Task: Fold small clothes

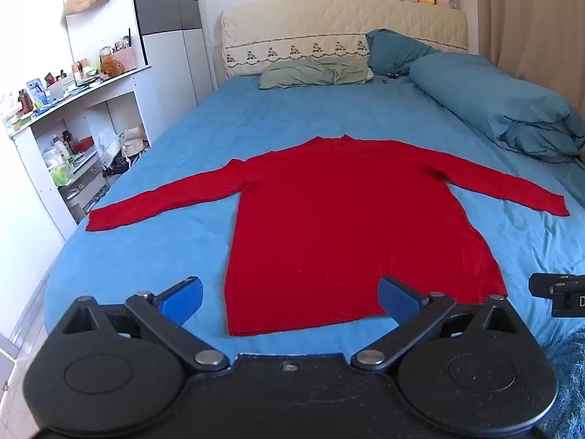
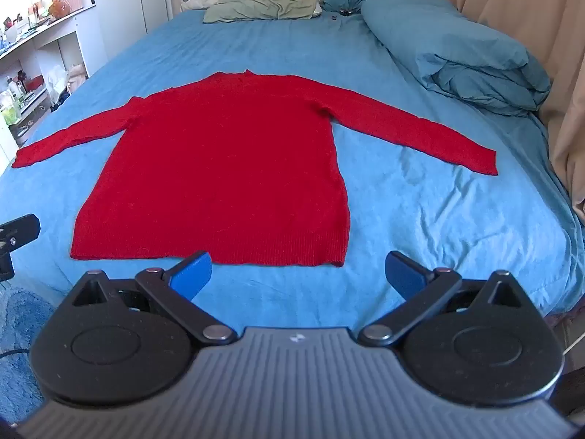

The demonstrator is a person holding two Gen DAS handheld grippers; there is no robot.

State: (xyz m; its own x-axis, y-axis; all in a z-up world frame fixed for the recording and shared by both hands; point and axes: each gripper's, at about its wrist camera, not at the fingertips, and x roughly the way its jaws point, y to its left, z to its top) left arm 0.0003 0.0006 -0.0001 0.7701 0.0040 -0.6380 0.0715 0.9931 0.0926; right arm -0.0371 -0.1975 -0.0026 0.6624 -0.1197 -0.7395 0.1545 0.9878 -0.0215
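Note:
A red long-sleeved sweater [image 1: 343, 219] lies flat on the blue bed sheet [image 1: 153, 256], both sleeves spread out, hem toward me, neck toward the headboard. It also shows in the right wrist view [image 2: 226, 168]. My left gripper [image 1: 290, 298] is open and empty, held above the hem's left half. My right gripper [image 2: 298, 276] is open and empty, just in front of the hem's right corner. The right gripper's body [image 1: 557, 298] shows at the right edge of the left wrist view.
A rolled blue duvet [image 1: 504, 106] lies along the bed's right side. A green pillow [image 1: 314, 73] and a blue pillow [image 1: 396, 49] lie by the headboard [image 1: 329, 25]. White shelves [image 1: 73, 139] stand left of the bed. A beige curtain [image 2: 530, 18] hangs right.

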